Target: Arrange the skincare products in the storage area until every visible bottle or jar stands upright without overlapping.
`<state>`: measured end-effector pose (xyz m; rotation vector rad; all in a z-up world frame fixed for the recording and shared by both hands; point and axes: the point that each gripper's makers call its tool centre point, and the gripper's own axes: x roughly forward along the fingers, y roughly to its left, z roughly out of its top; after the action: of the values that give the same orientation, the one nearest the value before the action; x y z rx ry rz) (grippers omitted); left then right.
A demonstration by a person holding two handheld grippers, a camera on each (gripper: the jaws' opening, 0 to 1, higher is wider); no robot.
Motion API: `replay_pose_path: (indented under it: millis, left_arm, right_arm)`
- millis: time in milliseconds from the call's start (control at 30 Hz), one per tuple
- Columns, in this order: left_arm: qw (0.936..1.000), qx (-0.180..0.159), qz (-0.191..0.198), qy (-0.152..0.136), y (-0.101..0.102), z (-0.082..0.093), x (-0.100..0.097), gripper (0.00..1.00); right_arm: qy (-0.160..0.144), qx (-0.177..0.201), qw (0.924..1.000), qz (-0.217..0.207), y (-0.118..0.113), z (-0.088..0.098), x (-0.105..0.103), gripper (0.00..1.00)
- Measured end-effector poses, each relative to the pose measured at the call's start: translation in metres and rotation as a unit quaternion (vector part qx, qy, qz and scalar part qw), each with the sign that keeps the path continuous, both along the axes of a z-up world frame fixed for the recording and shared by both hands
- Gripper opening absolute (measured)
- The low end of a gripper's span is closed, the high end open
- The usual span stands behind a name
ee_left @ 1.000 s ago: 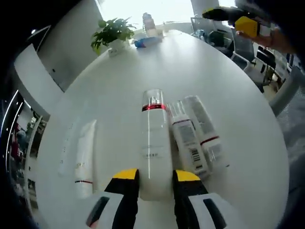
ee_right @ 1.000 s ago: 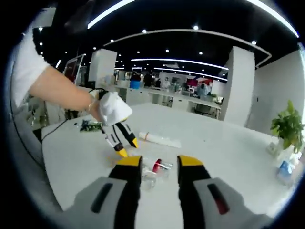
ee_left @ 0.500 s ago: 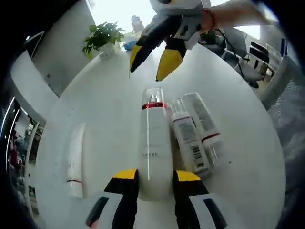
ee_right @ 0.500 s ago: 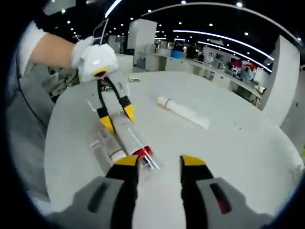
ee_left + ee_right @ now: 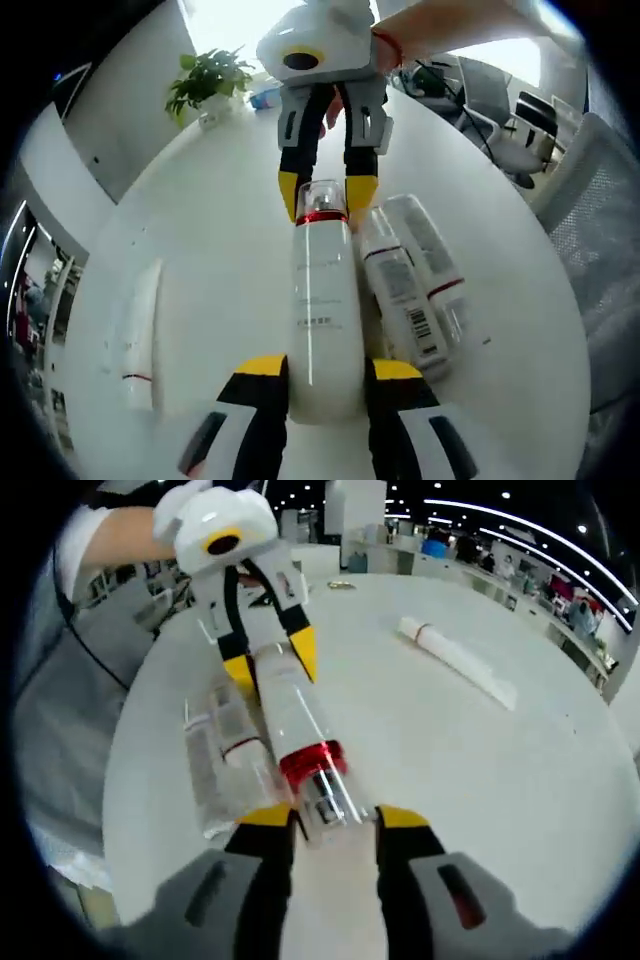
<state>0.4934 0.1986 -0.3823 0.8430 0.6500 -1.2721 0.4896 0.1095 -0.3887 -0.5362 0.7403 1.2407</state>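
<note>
A tall white bottle (image 5: 322,300) with a red band and a clear cap lies on its side on the round white table (image 5: 220,230). My left gripper (image 5: 328,372) has its jaws pressed against both sides of the bottle's base. It also shows as left gripper (image 5: 270,662) at the far end of the bottle (image 5: 295,715). My right gripper (image 5: 330,820) is open, its jaws flanking the clear cap. Seen from the other side, the right gripper (image 5: 323,192) straddles the cap. Two smaller white bottles (image 5: 405,295) lie flat beside the tall one.
A white tube (image 5: 138,330) lies apart on the table, also seen as the tube (image 5: 455,658). A potted plant (image 5: 205,80) and small items stand at the far edge. Office chairs (image 5: 590,200) stand beyond the table's rim. A person's forearm (image 5: 110,540) holds each gripper.
The right gripper has come down from above the table and now has its jaws either side of the tall bottle's cap. The left gripper stays at the bottle's base.
</note>
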Motion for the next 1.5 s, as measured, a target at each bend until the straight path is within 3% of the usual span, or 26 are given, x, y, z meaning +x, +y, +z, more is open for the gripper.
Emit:
replay_pose_path:
  millis: [33,133,233,300,467,733,900,1033,1267,1500]
  left_arm:
    - [1.0,-0.001,0.001,0.0,0.0,0.0,0.0,0.3]
    - [0.9997,-0.018,0.016,0.004,0.001,0.001,0.0,0.3]
    - [0.9993,-0.026,0.024,0.004,0.0,0.002,-0.005,0.3]
    - [0.999,-0.032,0.03,0.002,-0.001,0.003,-0.006,0.3]
    - [0.9971,-0.053,0.055,0.005,0.001,0.004,-0.006,0.3]
    - [0.993,-0.081,0.084,0.015,0.008,0.005,-0.011,0.31]
    - [0.985,-0.122,0.118,0.029,0.01,0.003,-0.01,0.33]
    - [0.9791,-0.147,0.133,0.047,0.01,0.002,-0.011,0.33]
    - [0.9653,-0.195,0.166,0.052,0.014,0.002,-0.012,0.32]
    - [0.9451,-0.253,0.204,0.036,0.014,0.004,-0.011,0.33]
  right_arm:
    - [-0.014,-0.001,0.9999,0.002,0.0,0.002,0.005,0.33]
    - [-0.003,-0.004,1.0,-0.007,0.005,-0.004,0.006,0.32]
    - [-0.006,-0.038,0.9992,0.005,0.008,-0.009,0.006,0.31]
    - [-0.009,-0.045,0.9989,0.007,0.008,0.007,0.021,0.3]
    - [-0.028,-0.04,0.9985,0.023,0.004,0.032,0.022,0.3]
    - [-0.073,-0.042,0.9936,0.076,0.019,0.079,0.008,0.29]
    - [-0.11,0.005,0.9887,0.102,0.052,0.117,0.004,0.29]
    - [-0.123,0.036,0.984,0.123,0.092,0.144,-0.028,0.29]
    - [-0.159,0.034,0.9746,0.154,0.124,0.145,-0.023,0.31]
    - [-0.203,0.022,0.9603,0.19,0.153,0.143,-0.023,0.31]
